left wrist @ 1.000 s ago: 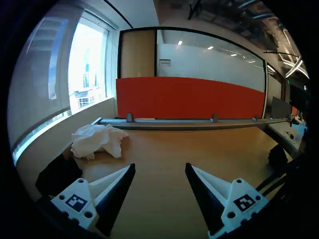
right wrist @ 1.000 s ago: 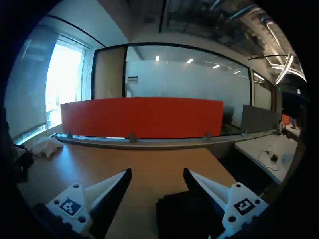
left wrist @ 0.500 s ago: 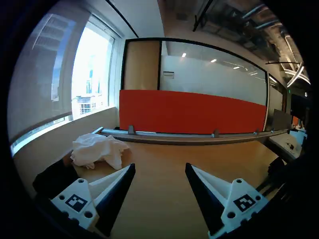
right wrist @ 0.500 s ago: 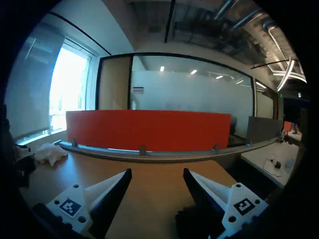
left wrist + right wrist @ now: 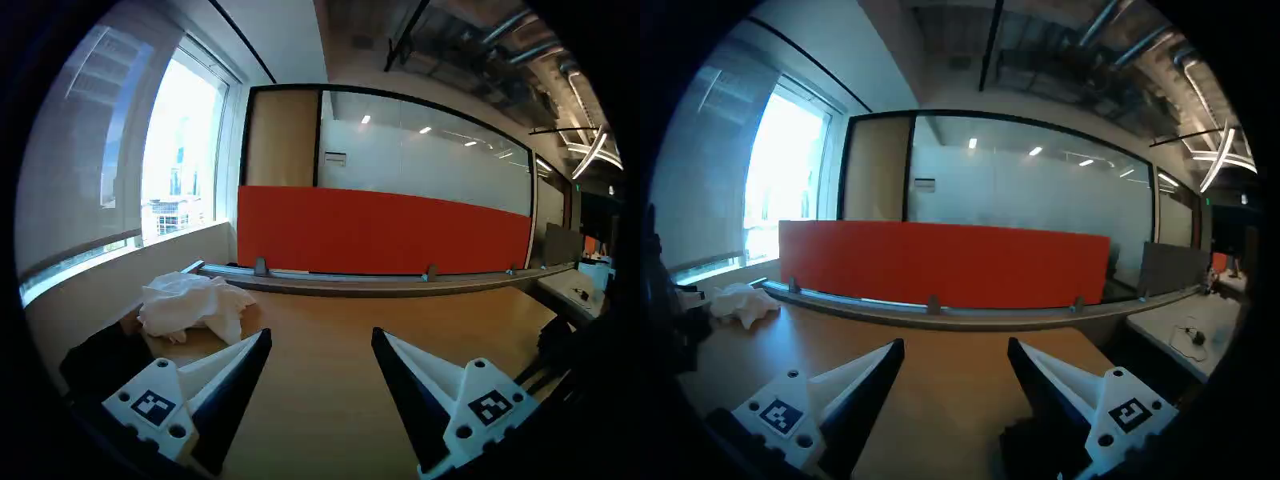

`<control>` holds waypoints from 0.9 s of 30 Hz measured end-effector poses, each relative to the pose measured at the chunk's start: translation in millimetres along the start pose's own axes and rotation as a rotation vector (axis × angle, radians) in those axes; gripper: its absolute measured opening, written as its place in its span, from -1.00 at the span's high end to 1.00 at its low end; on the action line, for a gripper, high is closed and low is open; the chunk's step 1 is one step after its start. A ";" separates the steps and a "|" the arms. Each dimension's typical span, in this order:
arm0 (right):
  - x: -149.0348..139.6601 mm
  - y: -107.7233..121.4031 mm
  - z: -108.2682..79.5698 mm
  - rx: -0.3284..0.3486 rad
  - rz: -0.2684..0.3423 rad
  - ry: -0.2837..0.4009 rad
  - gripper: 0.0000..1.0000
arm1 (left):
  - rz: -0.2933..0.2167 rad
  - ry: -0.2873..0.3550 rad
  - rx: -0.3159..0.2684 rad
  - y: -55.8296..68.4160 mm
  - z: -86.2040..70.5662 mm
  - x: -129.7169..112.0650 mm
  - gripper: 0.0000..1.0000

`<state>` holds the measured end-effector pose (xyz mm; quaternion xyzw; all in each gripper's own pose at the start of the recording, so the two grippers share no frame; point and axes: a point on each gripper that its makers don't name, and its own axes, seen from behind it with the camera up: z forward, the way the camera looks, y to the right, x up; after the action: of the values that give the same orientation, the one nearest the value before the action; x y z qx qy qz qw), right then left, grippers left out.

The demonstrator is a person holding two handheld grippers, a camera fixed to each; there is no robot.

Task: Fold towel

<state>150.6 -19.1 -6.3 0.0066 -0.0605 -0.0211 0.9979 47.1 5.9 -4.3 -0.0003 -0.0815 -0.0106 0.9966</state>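
**Left gripper view.** Left gripper: fingers wide apart, nothing between them, hovering over bare wooden desk. Towel: white, crumpled heap at far left of desk, by the window, just beyond the left finger; not touched. Red divider runs along the desk's far edge. Vs. 1 s ago: view tips up a little, more ceiling shows, and the towel sits lower in frame, nearer the finger. Finger gap same.

**Right gripper view.** Right gripper: also wide open, holding nothing, over desk. Towel is small at far left, well apart from this gripper. Dark object at near edge by the right finger; can't tell what it is. Vs. 1 s ago: same upward tilt, and the dark object has slid toward the bottom edge.

**Meaning.** Only the aim has changed, w/ no contact: folding not begun. Likely next step is a reach to the far left to grab and spread the towel.
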 end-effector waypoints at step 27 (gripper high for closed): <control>-25.1 -5.8 -5.3 -0.017 0.041 0.028 -1.00 | 0.050 0.132 -0.002 2.3 6.1 -55.1 -0.85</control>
<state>126.1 -23.7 -14.7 -0.0029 -0.0466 -0.0011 0.9989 -8.2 9.4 -7.2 -0.0027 -0.0153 0.0141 0.9998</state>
